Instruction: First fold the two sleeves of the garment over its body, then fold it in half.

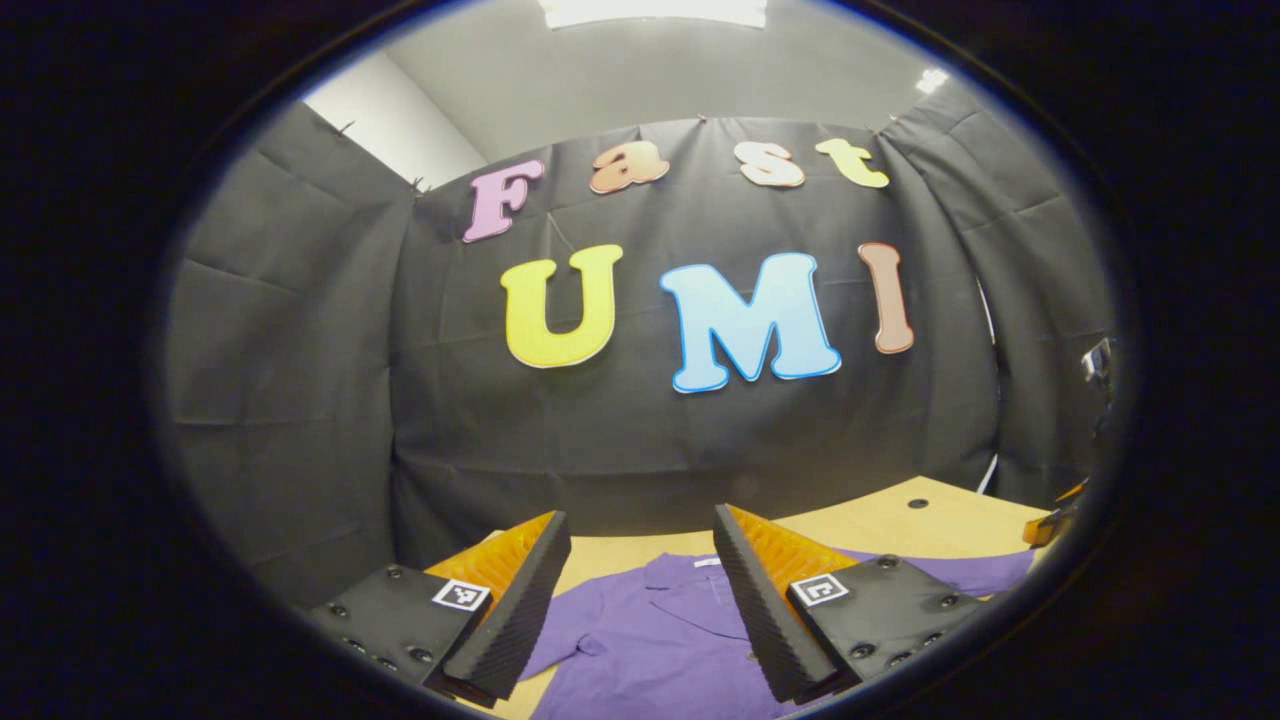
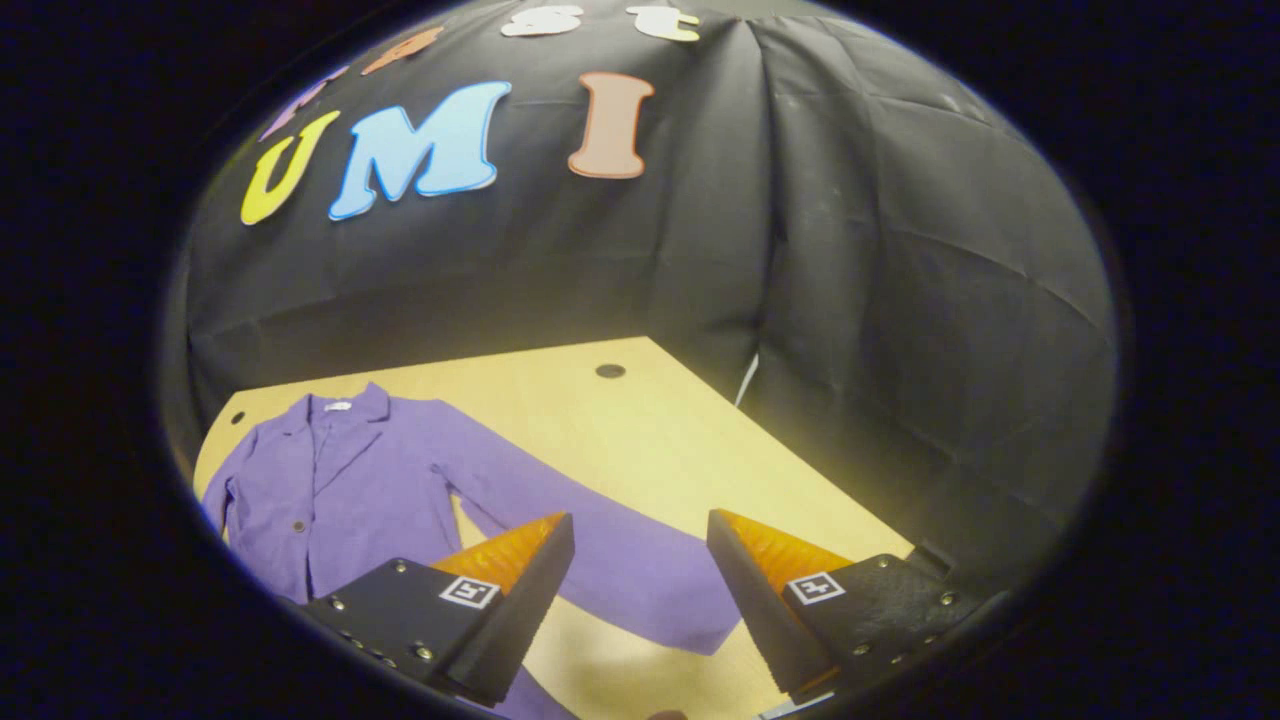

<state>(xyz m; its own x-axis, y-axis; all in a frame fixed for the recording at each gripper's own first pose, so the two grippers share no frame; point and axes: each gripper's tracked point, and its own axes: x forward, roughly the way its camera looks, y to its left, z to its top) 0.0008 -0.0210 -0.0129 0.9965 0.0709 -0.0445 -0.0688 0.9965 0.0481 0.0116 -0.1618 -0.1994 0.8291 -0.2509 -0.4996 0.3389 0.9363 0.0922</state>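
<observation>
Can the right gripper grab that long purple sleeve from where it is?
Probably yes. The right gripper is open and the jacket's sleeve lies flat on the wooden table right beyond its fingers, with nothing between them.

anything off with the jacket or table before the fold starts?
Nothing stands out. The purple jacket lies flat and face up on the wooden table, one sleeve spread out sideways. Both the left gripper and right gripper are open above it.
</observation>
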